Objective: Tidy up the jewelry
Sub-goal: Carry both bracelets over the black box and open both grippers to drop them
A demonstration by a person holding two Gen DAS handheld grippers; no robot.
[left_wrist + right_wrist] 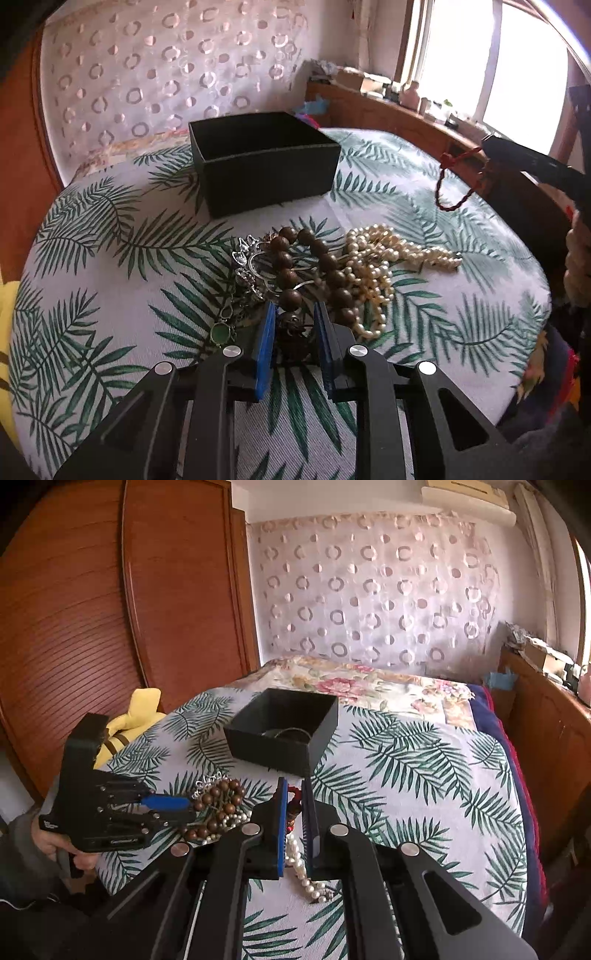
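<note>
A black open box (258, 162) stands on the leaf-print cloth, also in the right wrist view (284, 731), with a dark loop lying inside. In front of it lies a pile: a brown wooden bead bracelet (325, 266), a pearl necklace (388, 258) and silver pieces (247, 269). My left gripper (294, 314) has its blue pads around a dark carved bead (291, 328) of the bracelet. My right gripper (294, 790) is shut on a red cord bracelet (293, 797), which hangs from it in the air in the left wrist view (454, 181).
A green pendant (219, 330) lies left of the left gripper. Pearls (303, 867) trail under the right gripper. A yellow plush toy (133, 712) sits at the bed's left edge. A wooden wardrobe stands on the left, a cluttered shelf (406, 99) on the right.
</note>
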